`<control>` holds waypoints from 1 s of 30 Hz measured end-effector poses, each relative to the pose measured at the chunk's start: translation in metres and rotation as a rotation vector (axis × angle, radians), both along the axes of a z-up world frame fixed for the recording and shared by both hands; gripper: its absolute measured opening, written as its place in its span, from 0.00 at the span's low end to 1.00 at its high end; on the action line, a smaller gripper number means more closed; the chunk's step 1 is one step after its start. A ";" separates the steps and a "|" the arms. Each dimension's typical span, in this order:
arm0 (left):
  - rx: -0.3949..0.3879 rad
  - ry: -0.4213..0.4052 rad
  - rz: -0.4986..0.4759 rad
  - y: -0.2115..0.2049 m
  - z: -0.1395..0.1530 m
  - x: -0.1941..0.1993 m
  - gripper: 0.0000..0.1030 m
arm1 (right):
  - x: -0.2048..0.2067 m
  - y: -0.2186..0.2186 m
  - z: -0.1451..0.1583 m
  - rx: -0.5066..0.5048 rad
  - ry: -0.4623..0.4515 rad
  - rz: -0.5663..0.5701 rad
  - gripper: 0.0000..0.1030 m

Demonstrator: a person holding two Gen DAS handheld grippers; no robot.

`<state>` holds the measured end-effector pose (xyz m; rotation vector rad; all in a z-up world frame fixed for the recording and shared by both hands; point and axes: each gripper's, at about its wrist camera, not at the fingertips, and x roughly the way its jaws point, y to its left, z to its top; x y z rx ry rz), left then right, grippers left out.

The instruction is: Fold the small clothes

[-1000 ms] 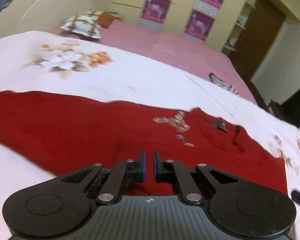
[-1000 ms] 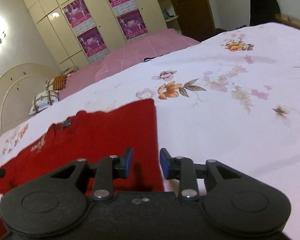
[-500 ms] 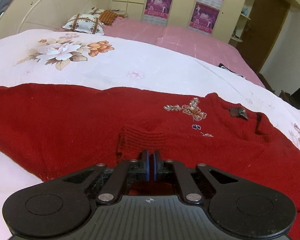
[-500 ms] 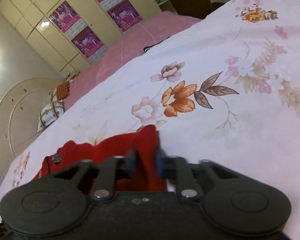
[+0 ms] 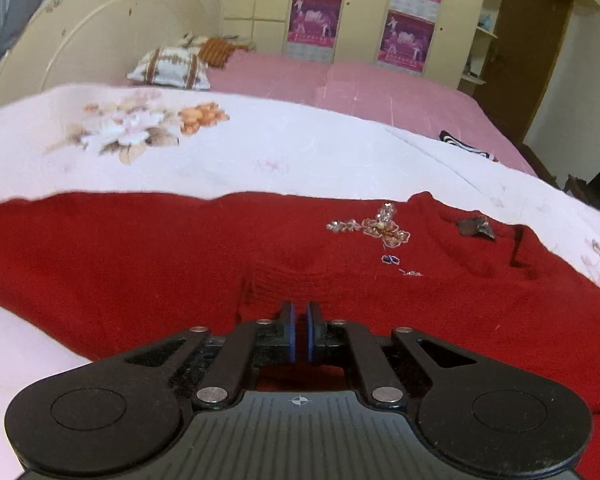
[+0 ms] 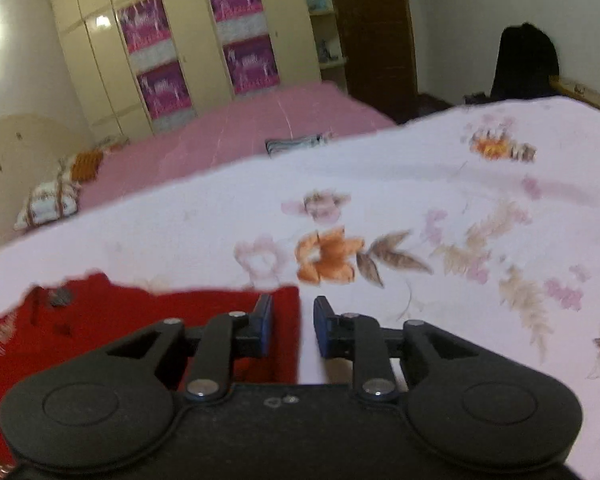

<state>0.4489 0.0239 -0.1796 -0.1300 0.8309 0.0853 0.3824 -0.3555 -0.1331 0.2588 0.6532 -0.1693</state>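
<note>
Both tongs hide sweater (image 5: 140, 264) fabric: left tongs (image 5: 299, 312) pinch its cuff, right tongs (image 6: 293, 308) are opening around its edge.

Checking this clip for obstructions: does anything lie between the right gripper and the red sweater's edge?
Nothing visible does. The right gripper sits right at the edge of the red sweater, its jaws opening with that edge between them, pads not pressing it. Only bare floral bedsheet lies beyond.

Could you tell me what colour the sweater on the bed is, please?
Deep red sweater, seen best from the left wrist.
</note>
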 end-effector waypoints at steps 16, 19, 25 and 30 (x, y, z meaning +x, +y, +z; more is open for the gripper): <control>0.061 0.013 0.071 0.011 0.025 -0.030 1.00 | -0.043 0.073 0.031 0.101 -0.009 0.274 0.30; 0.139 -0.024 0.051 0.014 0.039 -0.052 1.00 | -0.054 0.096 0.039 0.107 -0.029 0.354 0.30; 0.111 0.011 0.175 0.075 0.051 -0.087 1.00 | -0.055 0.151 0.045 0.130 -0.010 0.500 0.30; 0.051 -0.002 0.291 0.155 0.044 -0.101 1.00 | -0.051 0.196 0.038 0.143 0.022 0.531 0.30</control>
